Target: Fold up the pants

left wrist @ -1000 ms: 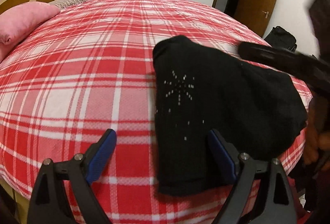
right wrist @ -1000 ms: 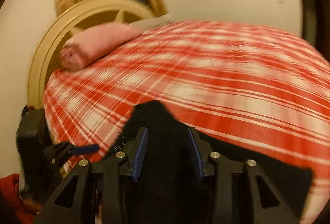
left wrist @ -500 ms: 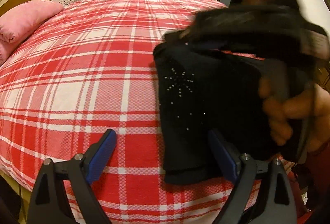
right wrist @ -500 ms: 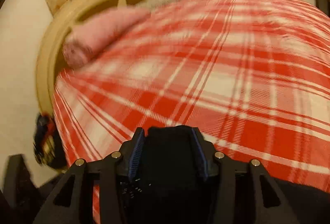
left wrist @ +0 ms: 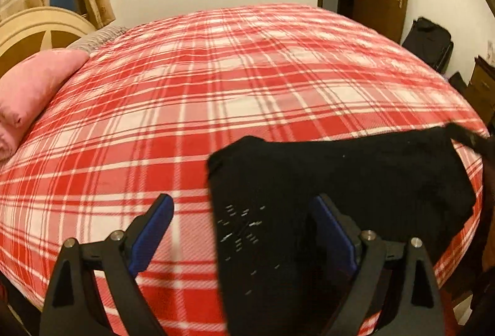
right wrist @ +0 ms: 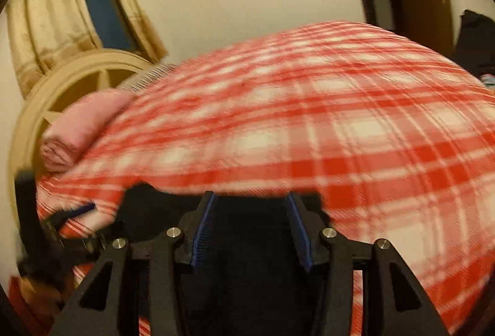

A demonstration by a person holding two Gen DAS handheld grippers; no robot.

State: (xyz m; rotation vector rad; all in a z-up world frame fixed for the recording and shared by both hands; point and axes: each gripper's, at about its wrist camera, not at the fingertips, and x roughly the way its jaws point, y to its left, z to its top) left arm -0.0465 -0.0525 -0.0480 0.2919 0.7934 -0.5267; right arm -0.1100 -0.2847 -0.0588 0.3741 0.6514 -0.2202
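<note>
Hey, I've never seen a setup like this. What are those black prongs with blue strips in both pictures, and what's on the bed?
No robot: a person holds a two-finger hand-held gripper in each hand, each carrying a wide-angle camera that looks along its fingers. One picture is from the left hand-held gripper, the other from the right hand-held gripper. On the red-and-white plaid blanket lie a pink pillow and black pants with small shiny studs. The left one stands open, holding nothing. The right one's jaws have just been opening slightly, yet black cloth fills them and seems gripped.
</note>
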